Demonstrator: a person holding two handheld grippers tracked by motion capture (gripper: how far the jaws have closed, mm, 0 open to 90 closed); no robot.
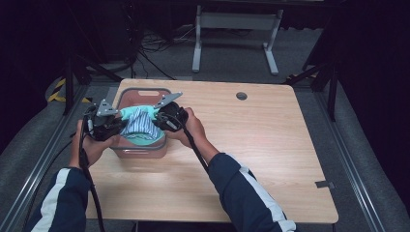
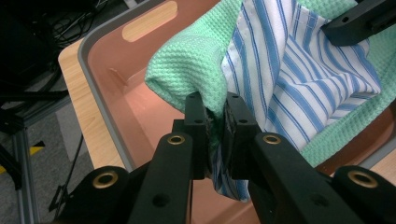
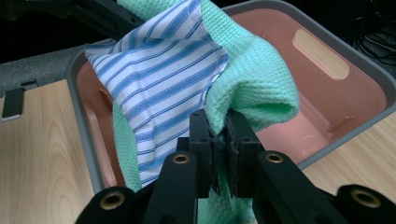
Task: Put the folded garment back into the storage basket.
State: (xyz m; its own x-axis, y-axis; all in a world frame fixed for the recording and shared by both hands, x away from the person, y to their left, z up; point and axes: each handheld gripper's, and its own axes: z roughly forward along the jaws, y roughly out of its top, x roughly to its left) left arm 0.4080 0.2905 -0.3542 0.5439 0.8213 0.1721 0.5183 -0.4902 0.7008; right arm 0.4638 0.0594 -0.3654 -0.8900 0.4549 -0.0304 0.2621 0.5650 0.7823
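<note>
High view: wooden table [image 1: 251,145], pink bin [image 1: 126,95] at its far left, and the green-and-striped cloth [image 1: 140,123] hanging over it. Left gripper [image 2: 217,119] and right gripper [image 3: 219,135] each pinch a cloth corner; best keep both level, lowering together.

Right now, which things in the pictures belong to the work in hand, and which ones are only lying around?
In the work:
- green cloth, pinched by both grippers
- striped cloth, gathered with it
- pink bin beneath
- left gripper, shut
- right gripper, shut

Only lying around:
- table
- grey frame on the floor behind
- floor cables
</note>
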